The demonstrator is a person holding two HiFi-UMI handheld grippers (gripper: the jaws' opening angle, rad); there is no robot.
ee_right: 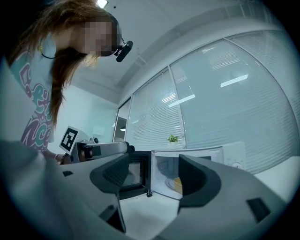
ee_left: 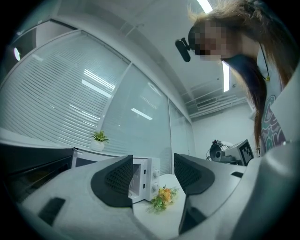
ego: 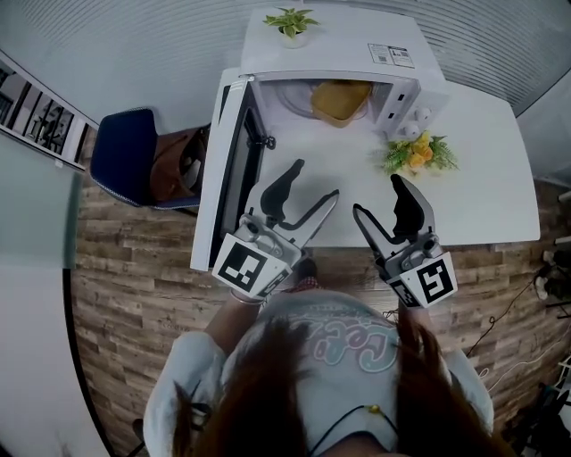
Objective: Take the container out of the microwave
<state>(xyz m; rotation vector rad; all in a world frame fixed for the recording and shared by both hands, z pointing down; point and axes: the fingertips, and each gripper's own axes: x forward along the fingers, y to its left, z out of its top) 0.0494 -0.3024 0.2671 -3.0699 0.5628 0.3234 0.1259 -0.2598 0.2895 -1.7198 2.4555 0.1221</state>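
Observation:
A white microwave [ego: 357, 54] stands at the back of the white table [ego: 482, 178], its door [ego: 227, 170] swung open to the left. Inside it sits a yellow container [ego: 339, 101], also glimpsed in the right gripper view as a yellow container [ee_right: 177, 184] partly behind a jaw. My left gripper [ego: 317, 187] is open and empty, near the door's lower edge. To its right, my right gripper [ego: 379, 198] is open and empty, over the table's front. Both are well short of the cavity.
A small potted plant [ego: 290, 24] rests on top of the microwave. A yellow flower bunch [ego: 417, 153] lies on the table right of the oven. A blue chair [ego: 134, 156] with a brown bag stands left of the table on the wooden floor.

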